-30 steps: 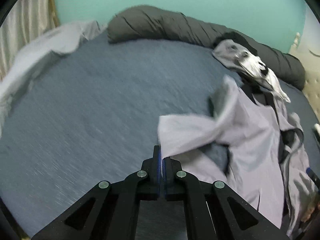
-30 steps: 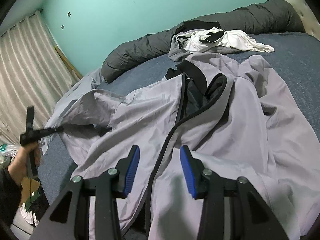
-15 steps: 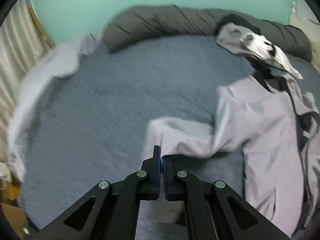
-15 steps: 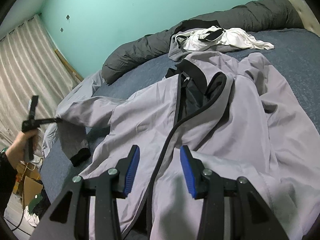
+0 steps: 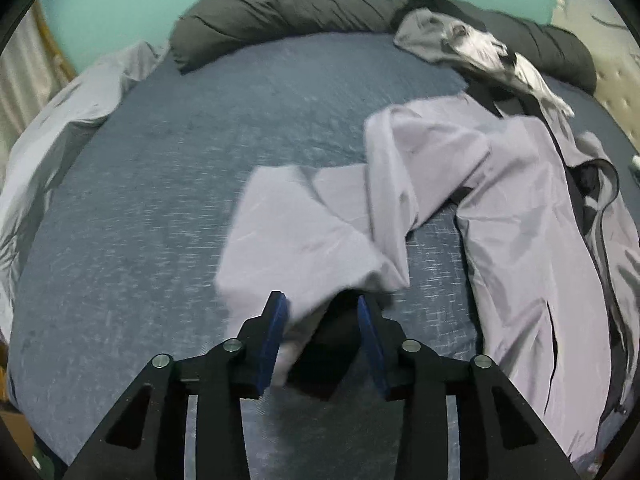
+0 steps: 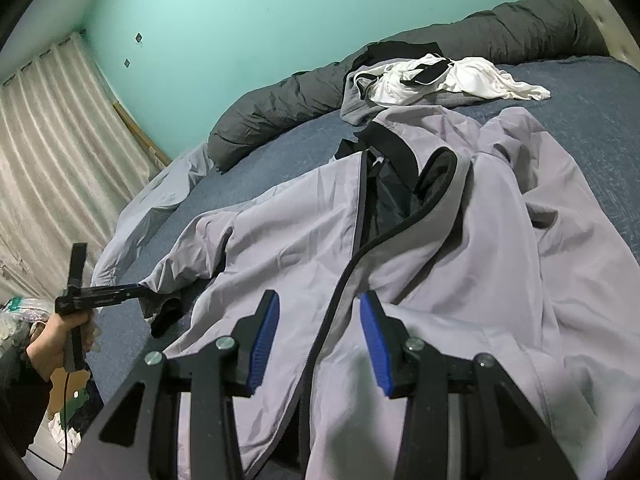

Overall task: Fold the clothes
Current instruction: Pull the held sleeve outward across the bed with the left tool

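A light grey zip jacket [image 6: 460, 264] with a black collar lies open-fronted on the blue bed. Its sleeve [image 5: 304, 236] stretches out to the left in the left wrist view, with the black cuff [image 5: 336, 332] hanging between the open jaws of my left gripper [image 5: 322, 316]. The left gripper also shows in the right wrist view [image 6: 138, 291], at the sleeve end. My right gripper [image 6: 318, 320] is open and empty, hovering over the jacket's zip near the hem.
A dark grey rolled duvet [image 6: 400, 68] runs along the back of the bed. A pile of grey, white and black clothes [image 6: 432, 80] lies by it. A pale sheet [image 5: 64, 128] is bunched at the bed's left edge. Curtains [image 6: 52, 152] hang left.
My left gripper was shut on the sleeve and pulled it out to the left. Its jaws have now opened and the cuff hangs loose between them. The right gripper has stayed put.
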